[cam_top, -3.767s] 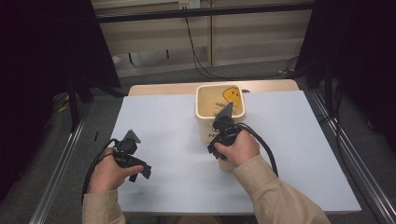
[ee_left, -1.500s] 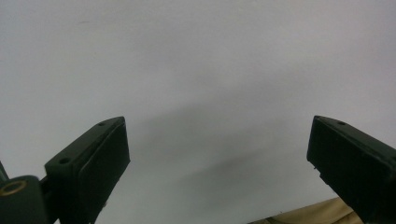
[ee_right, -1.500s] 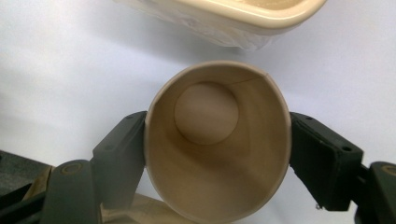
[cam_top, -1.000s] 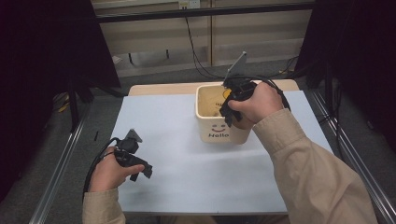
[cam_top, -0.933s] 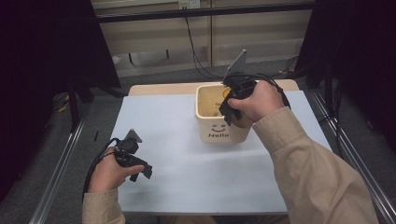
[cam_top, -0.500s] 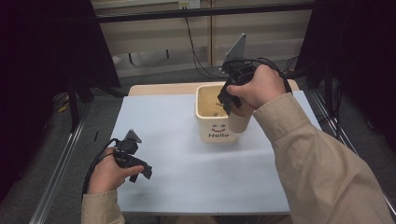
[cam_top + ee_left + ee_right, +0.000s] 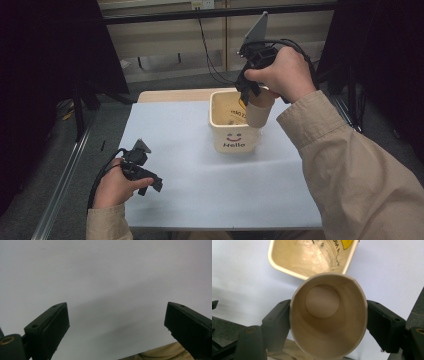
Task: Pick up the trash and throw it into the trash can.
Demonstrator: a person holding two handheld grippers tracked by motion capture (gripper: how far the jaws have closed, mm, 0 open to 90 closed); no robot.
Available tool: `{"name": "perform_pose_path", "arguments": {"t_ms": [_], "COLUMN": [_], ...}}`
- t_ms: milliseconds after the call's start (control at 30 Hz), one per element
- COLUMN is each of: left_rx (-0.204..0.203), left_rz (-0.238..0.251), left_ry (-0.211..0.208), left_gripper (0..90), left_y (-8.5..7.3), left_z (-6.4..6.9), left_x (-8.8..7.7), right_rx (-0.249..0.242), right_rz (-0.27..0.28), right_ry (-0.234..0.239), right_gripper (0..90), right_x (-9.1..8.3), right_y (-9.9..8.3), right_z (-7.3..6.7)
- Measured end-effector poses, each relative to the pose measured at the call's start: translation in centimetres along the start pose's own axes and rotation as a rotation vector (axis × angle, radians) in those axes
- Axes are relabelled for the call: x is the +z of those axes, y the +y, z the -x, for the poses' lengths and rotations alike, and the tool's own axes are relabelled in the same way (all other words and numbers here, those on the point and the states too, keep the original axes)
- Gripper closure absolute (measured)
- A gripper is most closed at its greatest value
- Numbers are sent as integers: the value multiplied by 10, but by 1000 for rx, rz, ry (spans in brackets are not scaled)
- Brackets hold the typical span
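A tan paper cup is squeezed between the jaws of my right gripper, which is shut on it; the cup is empty and its rim is pressed into an oval. In the high view the right gripper holds the cup upright above the right rim of a cream bin marked "Hello". Inside the bin lies a liner with a yellow label. My left gripper rests low over the white table near the front left, and its jaws stand wide open with nothing between the pads.
The white table sheet spreads around the bin. A metal rail runs along the left side. Cables and a dark frame stand behind the table's far edge.
My right hand has risen, lifting the paper cup up out of the bin. The left hand has stayed where it was.
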State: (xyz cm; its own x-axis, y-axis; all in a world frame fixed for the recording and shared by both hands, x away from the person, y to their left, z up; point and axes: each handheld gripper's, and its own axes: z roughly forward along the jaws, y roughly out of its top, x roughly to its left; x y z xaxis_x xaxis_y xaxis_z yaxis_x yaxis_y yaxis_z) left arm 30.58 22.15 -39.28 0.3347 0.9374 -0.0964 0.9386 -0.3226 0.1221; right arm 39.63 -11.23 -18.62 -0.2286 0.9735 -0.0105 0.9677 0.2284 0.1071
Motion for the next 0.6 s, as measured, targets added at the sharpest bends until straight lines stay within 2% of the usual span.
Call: {"name": "perform_pose_path", "arguments": {"t_ms": [200,267,367,533,600], "left_rx": [5,6,1,19,11], "left_rz": [-8,-6,0,-1,-4], "left_ry": [-1,0,-4,4,-2], "left_gripper": [57,57,57,57,57], "left_y": [0,0,0,1,0], "left_z": [1,1,0,0,1], "left_x": [0,0,-1,-1,0], "right_rx": [-5,3,7,10,10], "right_rz": [5,10,20,22,21], "right_ry": [-12,-1,-15,-11,-9], "right_gripper": [250,250,249,249,249], "right_x": [-8,-11,-20,-24,-23], "right_y": [8,9,14,21,21], "right_z": [1,1,2,1,0]}}
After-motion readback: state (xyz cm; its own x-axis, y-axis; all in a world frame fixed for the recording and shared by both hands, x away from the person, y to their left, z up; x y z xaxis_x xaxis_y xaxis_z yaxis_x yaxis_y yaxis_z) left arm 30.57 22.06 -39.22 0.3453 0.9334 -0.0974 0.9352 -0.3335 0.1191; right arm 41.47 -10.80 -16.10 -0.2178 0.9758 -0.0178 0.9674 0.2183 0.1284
